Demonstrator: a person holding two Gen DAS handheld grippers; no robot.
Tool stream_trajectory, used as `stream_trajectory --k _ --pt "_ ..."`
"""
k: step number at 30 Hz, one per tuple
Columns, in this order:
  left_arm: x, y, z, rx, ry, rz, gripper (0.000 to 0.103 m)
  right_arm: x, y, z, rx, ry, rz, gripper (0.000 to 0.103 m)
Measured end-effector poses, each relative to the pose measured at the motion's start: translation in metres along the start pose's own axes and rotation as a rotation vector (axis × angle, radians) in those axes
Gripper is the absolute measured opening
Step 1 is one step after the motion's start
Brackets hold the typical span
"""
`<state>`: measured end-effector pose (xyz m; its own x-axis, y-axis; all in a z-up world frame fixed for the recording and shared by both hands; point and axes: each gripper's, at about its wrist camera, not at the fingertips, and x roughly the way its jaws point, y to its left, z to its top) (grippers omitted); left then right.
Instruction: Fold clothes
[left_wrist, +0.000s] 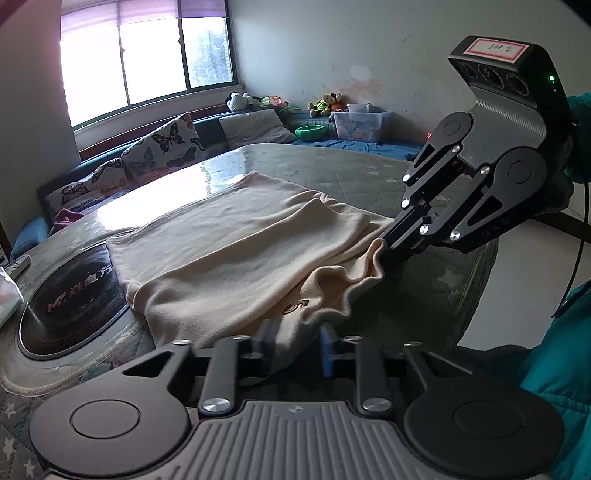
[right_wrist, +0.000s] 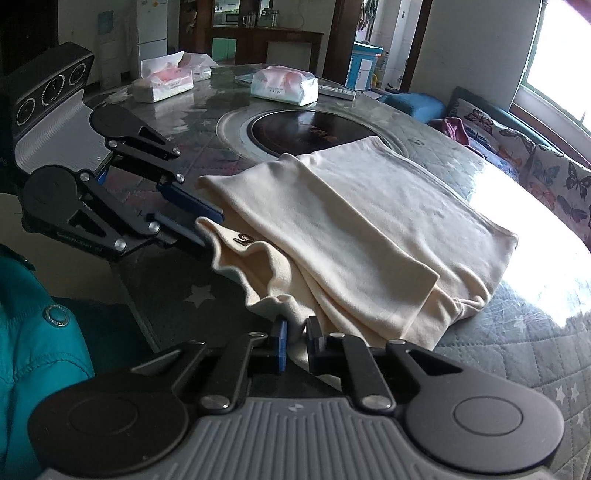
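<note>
1. Cream knit garment (right_wrist: 354, 236) lies on the quilted round tabletop (right_wrist: 517, 332), sides already folded in
2. My left gripper (left_wrist: 297, 338) and right gripper (right_wrist: 295, 332) have jaws clamped on its six o'clock hem
3. Lengthwise fold toward twelve remains

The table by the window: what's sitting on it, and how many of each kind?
Cream garment: 1, pinched at its near edge by the left gripper and the right gripper
Tissue packs: 2
Round black hotplate: 1
Remote control: 1
Total: 5
</note>
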<state>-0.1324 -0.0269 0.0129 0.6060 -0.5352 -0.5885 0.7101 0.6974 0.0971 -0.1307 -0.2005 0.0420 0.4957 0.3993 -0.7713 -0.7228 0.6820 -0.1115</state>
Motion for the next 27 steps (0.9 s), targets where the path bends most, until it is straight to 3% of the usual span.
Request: stream_trajectory --k 4,11,27 --pt "-0.003 0.001 0.000 -0.008 -0.004 -0.011 0.008 -0.001 0.001 0.000 -0.003 0.000 0.007 0.009" --pt "-0.011 0.000 -0.002 -0.011 0.000 -0.033 0.008 -0.004 0.007 -0.001 -0.022 -0.002 0.049 0.008" --pt "-0.021 0.014 0.006 -0.056 0.017 -0.056 0.016 -0.019 -0.004 -0.001 0.034 -0.003 0.066 0.011"
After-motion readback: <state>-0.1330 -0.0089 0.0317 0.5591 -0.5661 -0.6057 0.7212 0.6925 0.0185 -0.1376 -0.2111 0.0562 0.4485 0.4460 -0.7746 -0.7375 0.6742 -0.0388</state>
